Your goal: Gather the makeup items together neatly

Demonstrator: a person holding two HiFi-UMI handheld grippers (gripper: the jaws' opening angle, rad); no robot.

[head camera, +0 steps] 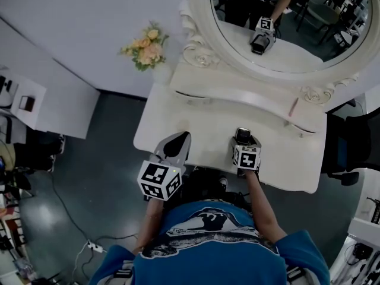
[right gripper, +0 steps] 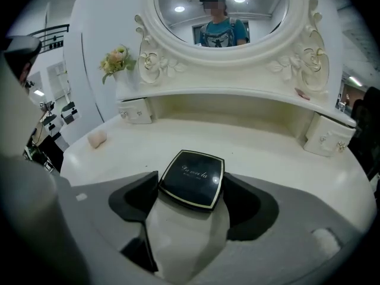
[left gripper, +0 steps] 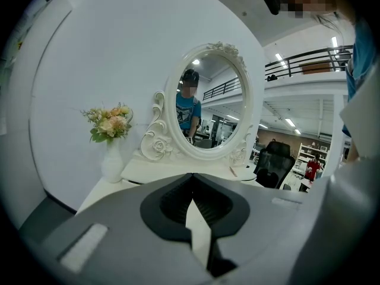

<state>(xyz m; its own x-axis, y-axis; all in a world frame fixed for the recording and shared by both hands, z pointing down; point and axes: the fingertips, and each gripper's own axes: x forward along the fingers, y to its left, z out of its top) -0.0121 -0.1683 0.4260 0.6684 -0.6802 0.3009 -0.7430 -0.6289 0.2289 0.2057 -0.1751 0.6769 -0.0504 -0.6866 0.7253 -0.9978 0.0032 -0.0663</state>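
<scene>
Over the white dressing table [right gripper: 267,141] front, right gripper [right gripper: 191,186] clamps black gold-trimmed compact [right gripper: 193,172] by its side edges, likely light, rigid, glossy-slick, hinge-fragile, best held across flat sides; left gripper [left gripper: 191,180] closed, empty.

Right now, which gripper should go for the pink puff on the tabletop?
Left, probably. The left gripper is shut on nothing, while the right gripper is clamped on the black compact. The pink puff lies toward the left of the table in the right gripper view.
</scene>
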